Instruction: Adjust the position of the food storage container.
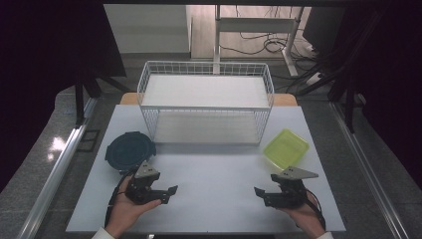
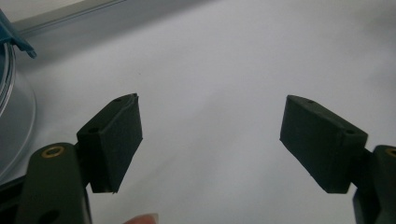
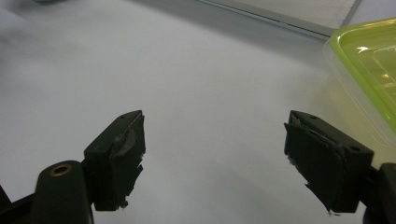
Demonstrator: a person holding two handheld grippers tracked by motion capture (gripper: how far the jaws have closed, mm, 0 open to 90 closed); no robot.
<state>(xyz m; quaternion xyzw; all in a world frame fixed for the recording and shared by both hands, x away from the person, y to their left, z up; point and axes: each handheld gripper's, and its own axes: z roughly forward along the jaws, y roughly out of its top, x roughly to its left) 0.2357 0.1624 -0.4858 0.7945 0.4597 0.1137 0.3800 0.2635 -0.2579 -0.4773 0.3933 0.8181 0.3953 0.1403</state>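
High view, landmark: a white wire basket (image 1: 206,102) stands at the far middle of the white table (image 1: 214,174)
High view, containers: a round dark blue container (image 1: 130,149) lies in front of the basket's left corner; a yellow-green container (image 1: 285,148) lies in front of its right corner
High view, grippers: left gripper (image 1: 166,194) just in front of the round container, right gripper (image 1: 262,195) just in front of the yellow-green one, both well short of the basket
Left gripper view: left gripper (image 2: 210,140) jaws spread wide over bare table, gripping nothing; round container's edge (image 2: 11,93) at far left
Right gripper view: right gripper (image 3: 214,149) jaws wide apart, empty; yellow-green container (image 3: 369,60) at upper right, apart from the jaws
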